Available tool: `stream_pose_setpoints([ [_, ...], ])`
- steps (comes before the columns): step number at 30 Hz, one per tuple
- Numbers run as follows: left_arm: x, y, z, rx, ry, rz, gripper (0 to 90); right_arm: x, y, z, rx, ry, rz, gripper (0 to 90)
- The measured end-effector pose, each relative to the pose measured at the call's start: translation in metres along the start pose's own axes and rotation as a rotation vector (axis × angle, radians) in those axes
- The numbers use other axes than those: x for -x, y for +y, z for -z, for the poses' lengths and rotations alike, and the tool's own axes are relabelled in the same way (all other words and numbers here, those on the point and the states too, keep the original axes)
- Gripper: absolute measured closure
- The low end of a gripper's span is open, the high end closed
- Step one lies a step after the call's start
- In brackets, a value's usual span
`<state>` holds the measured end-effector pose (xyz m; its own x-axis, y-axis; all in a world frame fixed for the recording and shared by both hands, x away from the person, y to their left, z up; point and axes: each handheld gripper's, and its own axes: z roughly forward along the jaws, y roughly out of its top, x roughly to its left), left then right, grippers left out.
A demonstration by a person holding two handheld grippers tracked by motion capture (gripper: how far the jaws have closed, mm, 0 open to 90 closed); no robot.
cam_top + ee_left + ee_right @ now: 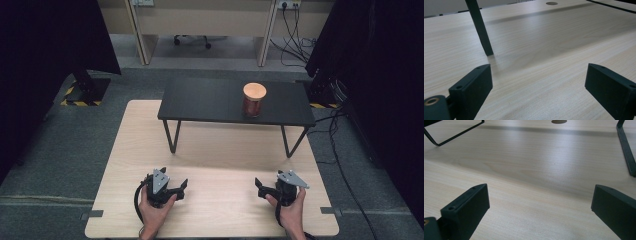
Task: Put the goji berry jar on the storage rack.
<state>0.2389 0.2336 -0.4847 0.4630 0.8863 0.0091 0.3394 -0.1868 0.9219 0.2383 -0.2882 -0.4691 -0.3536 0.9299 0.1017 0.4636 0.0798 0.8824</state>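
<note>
Left gripper (183,187): jaws spread wide, nothing between them. In the left gripper view (537,87) only bare pale wood lies in the gap. Held in the person's left hand (155,210) low over the near part of the light wooden table (220,150), jaws pointing toward the table's middle. Grey three-cornered plate on top; black cable loops off its left side.

Right gripper (260,186): jaws likewise wide apart and empty. The right gripper view (540,207) shows plain tabletop between them. Held in the right hand (291,212), near edge of the table, jaws turned inward toward the left gripper. The two grippers sit well apart, roughly level with each other.

Ahead of both: a low black shelf stand (210,100) on thin black metal legs, standing on the far half of the wooden table. One leg (480,30) comes down just ahead of the left gripper's left jaw in its own view; another leg (626,152) shows at the right edge of the right gripper view, and a leg frame (454,135) at its upper left.

On the stand, right of centre: a brown glass jar (254,100) with a round light wooden lid, upright, well away from both grippers.

Beyond: grey floor, cables (345,170) trailing at right, dark curtains either side.
</note>
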Motion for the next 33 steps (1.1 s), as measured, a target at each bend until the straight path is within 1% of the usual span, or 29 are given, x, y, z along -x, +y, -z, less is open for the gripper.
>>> stream_pose_setpoints([
  [2,0.0001,-0.0002,0.0000,0.001,0.001,0.003,6.8,0.0023,-0.0011,0.0001,-0.001,0.006,-0.021,1.8],
  [6,-0.0002,0.0000,0.0000,0.000,-0.001,0.001,6.8,0.0034,-0.0029,0.0003,0.001,0.001,-0.026,1.9],
  [13,0.0000,-0.0002,0.0001,0.001,0.000,0.003,6.8,0.0025,-0.0042,0.0004,0.009,0.003,-0.018,1.9],
  [33,0.0000,-0.0001,0.0000,0.000,-0.001,0.000,6.8,0.0050,-0.0046,0.0006,0.011,0.009,-0.034,1.9],
])
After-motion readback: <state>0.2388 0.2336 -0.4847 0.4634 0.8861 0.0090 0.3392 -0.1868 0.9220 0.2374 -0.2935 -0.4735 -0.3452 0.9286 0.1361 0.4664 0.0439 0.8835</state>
